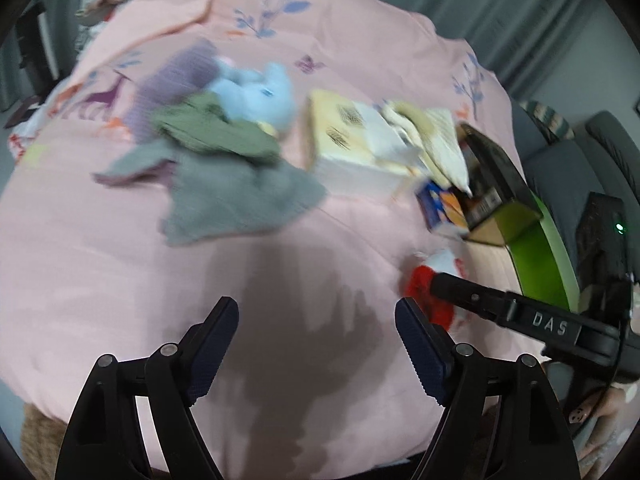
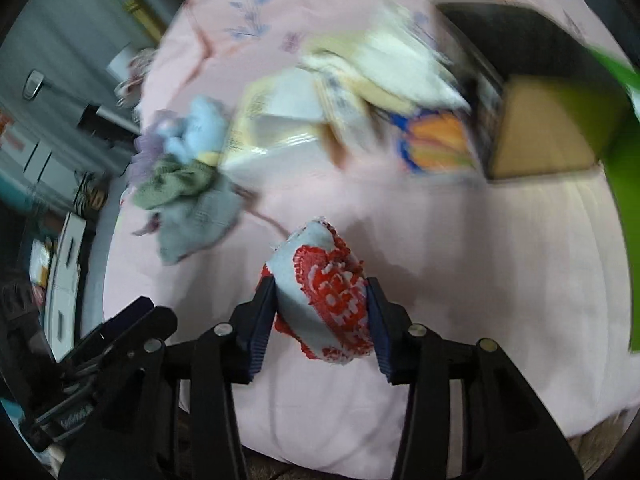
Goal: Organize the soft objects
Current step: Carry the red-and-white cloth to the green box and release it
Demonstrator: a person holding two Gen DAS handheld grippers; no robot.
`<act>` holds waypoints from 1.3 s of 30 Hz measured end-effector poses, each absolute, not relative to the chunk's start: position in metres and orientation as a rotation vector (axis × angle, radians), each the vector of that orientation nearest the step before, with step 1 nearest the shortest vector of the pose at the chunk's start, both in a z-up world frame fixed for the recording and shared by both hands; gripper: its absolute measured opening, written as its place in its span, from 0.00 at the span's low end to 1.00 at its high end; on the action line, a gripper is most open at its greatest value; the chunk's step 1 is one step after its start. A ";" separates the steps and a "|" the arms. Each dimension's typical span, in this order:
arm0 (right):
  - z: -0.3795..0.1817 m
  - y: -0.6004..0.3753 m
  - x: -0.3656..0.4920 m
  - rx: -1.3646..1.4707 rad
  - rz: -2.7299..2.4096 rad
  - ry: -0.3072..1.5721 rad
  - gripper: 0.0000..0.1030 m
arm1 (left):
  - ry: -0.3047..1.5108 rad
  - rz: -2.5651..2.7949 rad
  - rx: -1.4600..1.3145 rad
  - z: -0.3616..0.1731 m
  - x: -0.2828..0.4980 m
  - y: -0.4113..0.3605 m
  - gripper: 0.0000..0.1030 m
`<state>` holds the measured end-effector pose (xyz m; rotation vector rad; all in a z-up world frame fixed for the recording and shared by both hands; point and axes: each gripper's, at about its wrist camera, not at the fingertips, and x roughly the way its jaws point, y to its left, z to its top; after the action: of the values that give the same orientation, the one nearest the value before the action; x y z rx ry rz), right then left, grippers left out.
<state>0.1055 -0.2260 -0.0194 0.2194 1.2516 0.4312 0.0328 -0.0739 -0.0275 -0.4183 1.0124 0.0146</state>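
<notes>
Sorting looks barely begun: right gripper [image 2: 322,312] clamps a red-and-white cloth [image 2: 328,292], left gripper [image 1: 316,344] gapes empty, and the clothes pile [image 1: 224,152] at centre left lies loose.

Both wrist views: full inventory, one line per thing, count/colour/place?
bedspread: 1, pink with printed leaves, under everything
cloth pile: several, grey, olive, purple, left of centre
plush toy: 1, light blue, on the pile
cream box: 1, centre, pale cloths draped over its right side
dark box: 1, black and green, right
blue-orange item: 1, beside the dark box
red-white cloth: 1, between the right pads
left hand-held gripper: open, empty
right hand-held gripper: closed on the cloth
</notes>
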 end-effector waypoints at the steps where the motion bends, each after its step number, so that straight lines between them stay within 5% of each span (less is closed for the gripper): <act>1: -0.021 -0.232 0.106 0.248 0.422 1.256 0.57 | 1.016 0.003 -0.419 -0.029 0.035 -0.079 0.79; 4: -0.011 -0.248 0.101 0.293 0.422 1.189 0.73 | 1.014 -0.047 -0.429 -0.031 0.039 -0.097 0.79; 12: -0.014 -0.261 0.106 0.373 0.516 1.149 0.71 | 1.018 -0.174 -0.449 -0.043 0.057 -0.139 0.77; 19: -0.050 -0.251 0.111 0.416 0.589 1.248 0.44 | 1.035 -0.271 -0.466 -0.050 0.071 -0.157 0.27; 39: 0.054 -0.425 0.095 0.570 0.273 0.831 0.42 | 0.822 -0.672 -0.127 0.042 0.115 -0.329 0.27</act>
<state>0.0945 -0.4246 0.0536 0.5699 0.8307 0.2728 0.1147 -0.3288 0.0418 -0.1269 0.8216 -0.6720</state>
